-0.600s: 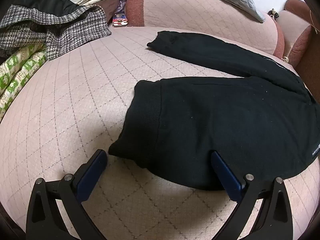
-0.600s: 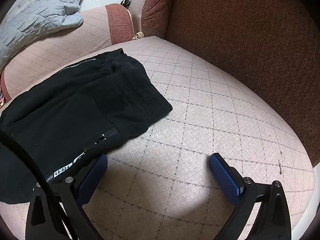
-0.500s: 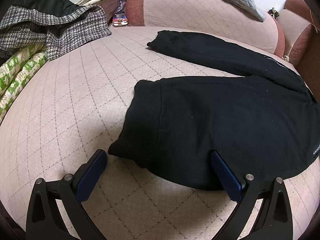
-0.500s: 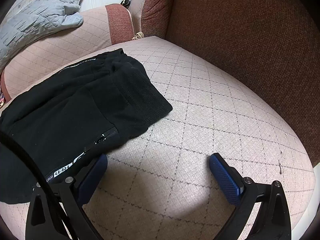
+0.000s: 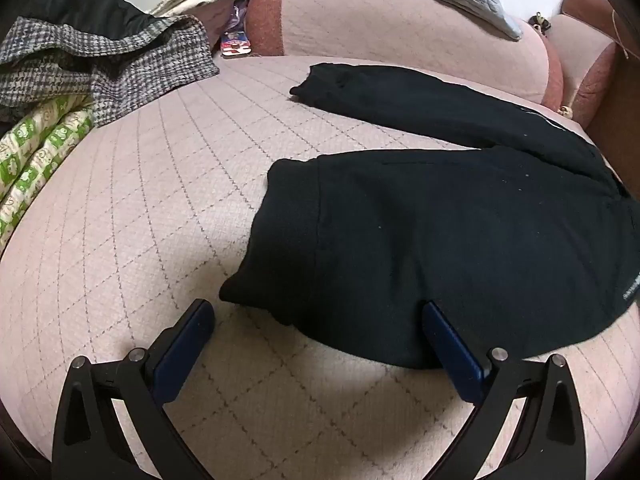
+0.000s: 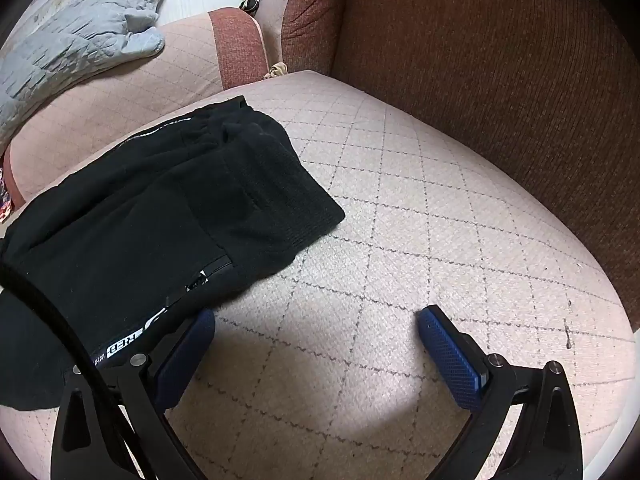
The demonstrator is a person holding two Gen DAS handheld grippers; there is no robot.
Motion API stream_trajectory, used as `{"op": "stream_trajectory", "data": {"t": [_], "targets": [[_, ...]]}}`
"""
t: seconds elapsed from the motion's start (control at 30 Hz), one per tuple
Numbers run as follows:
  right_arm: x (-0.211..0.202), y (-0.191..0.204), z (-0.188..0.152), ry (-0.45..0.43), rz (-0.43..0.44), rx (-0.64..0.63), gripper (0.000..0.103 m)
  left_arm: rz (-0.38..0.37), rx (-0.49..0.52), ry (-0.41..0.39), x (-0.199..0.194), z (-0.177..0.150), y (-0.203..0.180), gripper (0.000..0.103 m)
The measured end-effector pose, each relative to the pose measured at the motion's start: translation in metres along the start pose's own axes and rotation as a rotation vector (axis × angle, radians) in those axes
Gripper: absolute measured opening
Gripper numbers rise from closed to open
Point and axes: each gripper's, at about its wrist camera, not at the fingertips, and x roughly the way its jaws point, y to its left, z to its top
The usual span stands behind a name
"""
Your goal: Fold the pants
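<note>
Left wrist view
- Pants: your black pants point(image 5: 460, 240) lie spread on the quilted pink sofa seat point(image 5: 140, 220). One leg runs along the back edge of the seat; the other, its cuff end toward you, lies nearer the front edge.
- Left gripper: your left gripper point(image 5: 316, 316) is spread wide and pinches nothing. The near cuff corner sits between the two pads; your right-hand pad point(image 5: 448, 344) is at the hem, possibly just touching it, though black on black makes that hard to tell.
- Clutter: a houndstooth garment point(image 5: 112, 64) and a green printed cloth point(image 5: 36, 152) crowd the seat's far left corner, well apart from the pants.

Right wrist view
- Pants: the ribbed waistband point(image 6: 280, 192) lies toward the middle of the seat, pointing at the brown armrest point(image 6: 500, 80) but well short of it. A zip pocket and white lettering show near your gripper.
- Right gripper: your right gripper point(image 6: 316, 324) is spread wide, empty, over bare seat. The pants edge lies just beside the left-hand pad point(image 6: 188, 348); nothing is between the pads.
- Cable: a black cable point(image 6: 44, 304) crosses the fabric at lower left.

Progress
- Done: nothing that counts as a fold, by my reading; the legs lie apart.
- Left: bring one leg onto the other, then fold lengthwise. You look placed to take the near hem first.
</note>
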Motion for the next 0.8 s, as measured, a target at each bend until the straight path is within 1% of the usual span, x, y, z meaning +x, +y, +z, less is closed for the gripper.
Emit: {"op": "stream_trajectory", "data": {"t": [0.07,0.1,0.13,0.2,0.27,0.33,0.37,0.43,0.47,0.5,0.53,0.57,0.6,0.67,0.7,0.73,0.8], "targets": [[0.001,-0.002,-0.001,-0.001,0.002,0.000,0.103,-0.072,-0.035,-0.004,-0.008,0.007,0.011,0.083],[0.001,-0.002,-0.001,-0.001,0.003,0.001,0.103,-0.099,-0.070,-0.013,-0.013,0.012,0.018,0.069],[0.000,-0.003,0.000,-0.002,0.005,0.001,0.103,-0.125,-0.117,-0.025,-0.020,0.018,0.031,0.067],[-0.002,-0.005,-0.001,-0.003,0.011,0.003,0.103,-0.171,-0.216,-0.080,-0.035,0.025,0.058,0.068],[-0.003,-0.006,-0.001,-0.005,0.019,0.007,0.103,-0.172,-0.273,-0.101,-0.041,0.028,0.080,0.068],[-0.005,-0.008,-0.001,-0.008,0.032,0.015,0.103,-0.153,-0.280,-0.080,-0.038,0.027,0.087,0.068],[-0.007,-0.010,0.000,-0.012,0.039,0.021,0.103,-0.157,-0.282,-0.053,-0.032,0.026,0.086,0.068],[-0.013,-0.013,0.000,-0.031,0.040,0.045,0.100,-0.199,-0.279,0.002,-0.020,0.024,0.077,0.068],[-0.017,-0.014,-0.001,-0.039,0.036,0.061,0.098,-0.231,-0.271,0.039,-0.012,0.022,0.069,0.068],[-0.020,-0.015,-0.001,-0.047,0.038,0.080,0.097,-0.246,-0.261,0.062,-0.007,0.019,0.061,0.068],[-0.023,-0.017,-0.002,-0.053,0.049,0.101,0.097,-0.234,-0.235,0.068,-0.002,0.018,0.050,0.072],[-0.026,-0.019,-0.002,-0.053,0.068,0.128,0.097,-0.213,-0.209,0.053,-0.003,0.018,0.044,0.075],[-0.028,-0.022,-0.002,-0.054,0.092,0.154,0.097,-0.192,-0.174,0.038,-0.002,0.020,0.034,0.081],[-0.028,-0.024,0.000,-0.049,0.144,0.191,0.097,-0.187,-0.137,0.038,0.005,0.025,0.026,0.091],[-0.025,-0.023,0.003,-0.037,0.168,0.202,0.097,-0.189,-0.119,0.039,0.007,0.026,0.022,0.099],[-0.020,-0.022,0.007,-0.023,0.185,0.210,0.097,-0.174,-0.083,0.036,0.012,0.026,0.013,0.102],[-0.010,-0.017,0.018,0.003,0.213,0.214,0.097,-0.134,-0.028,0.036,0.016,0.026,0.008,0.102]]}}
